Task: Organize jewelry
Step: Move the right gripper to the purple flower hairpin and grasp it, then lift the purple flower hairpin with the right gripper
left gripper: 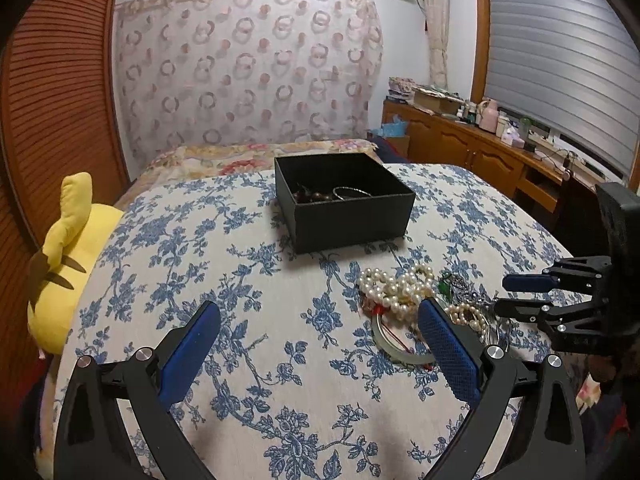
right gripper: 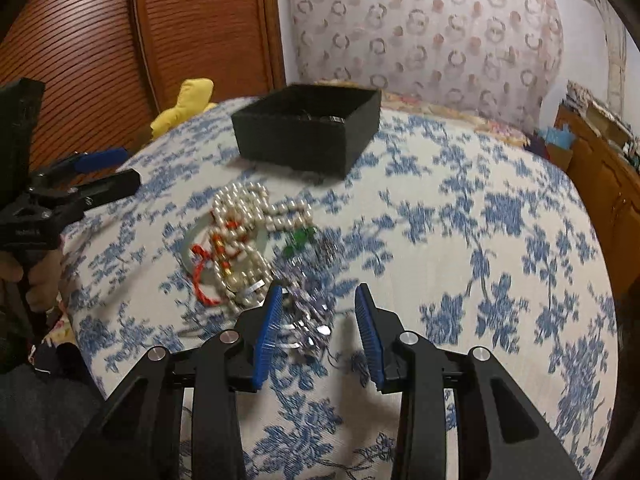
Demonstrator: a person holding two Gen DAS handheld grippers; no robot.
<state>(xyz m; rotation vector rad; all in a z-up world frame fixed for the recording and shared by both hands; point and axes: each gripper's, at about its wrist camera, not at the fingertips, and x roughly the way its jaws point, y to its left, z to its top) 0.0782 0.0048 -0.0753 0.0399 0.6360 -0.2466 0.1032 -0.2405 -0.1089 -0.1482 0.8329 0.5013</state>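
A black open box (left gripper: 344, 216) (right gripper: 308, 136) stands on the blue-flowered cloth; dark beads and a thin silver bangle (left gripper: 352, 192) lie inside it. In front of it is a tangled pile: a pearl strand (left gripper: 396, 288) (right gripper: 256, 208), a pale jade bangle (left gripper: 400, 350), a red cord (right gripper: 204, 276), a green piece (right gripper: 298, 240) and a silvery chain piece (right gripper: 310, 320). My right gripper (right gripper: 320, 292) (left gripper: 504, 294) is down at the pile, open, with the chain piece lying between its blue pads, which do not press on it. My left gripper (left gripper: 320, 312) (right gripper: 128, 170) hovers wide open beside the pile, holding nothing.
A yellow plush toy (left gripper: 68, 248) (right gripper: 188, 100) lies at the left edge of the bed by a wooden slatted door (left gripper: 52, 100). A wooden cabinet (left gripper: 480, 152) loaded with bottles and boxes runs along the right under a shuttered window. The blue-flowered cloth (left gripper: 200, 280) covers the whole surface.
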